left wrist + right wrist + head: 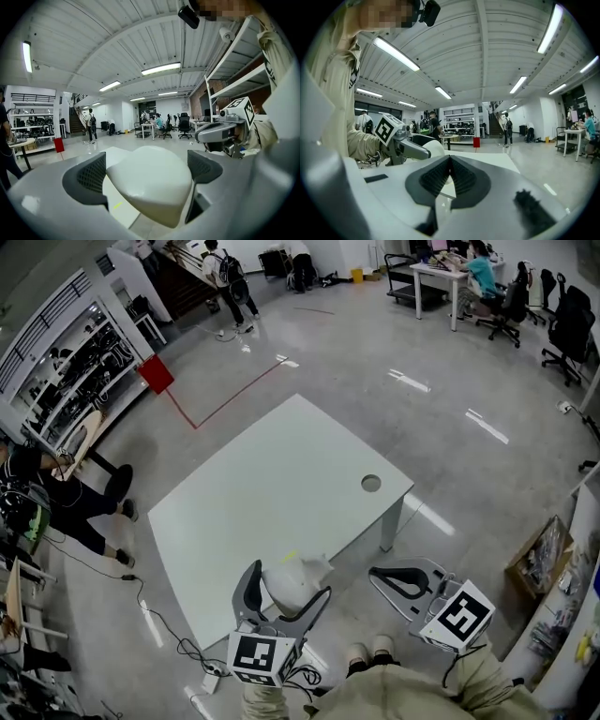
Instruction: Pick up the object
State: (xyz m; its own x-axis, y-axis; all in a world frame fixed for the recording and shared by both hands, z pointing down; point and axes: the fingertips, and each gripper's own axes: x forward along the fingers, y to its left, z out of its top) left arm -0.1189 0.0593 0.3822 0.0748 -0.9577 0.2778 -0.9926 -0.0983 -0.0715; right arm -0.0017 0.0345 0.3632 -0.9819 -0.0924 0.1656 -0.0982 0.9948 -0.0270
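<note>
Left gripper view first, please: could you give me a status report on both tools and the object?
Left tool shut on smooth rounded white object at white table near edge. Right tool shut, empty, off the table. Nothing in the way.

The head view looks steeply down from above on the white rectangular table. Both gripper views sit low beside its lower-frame edge, facing level outward. All three share that table.
</note>
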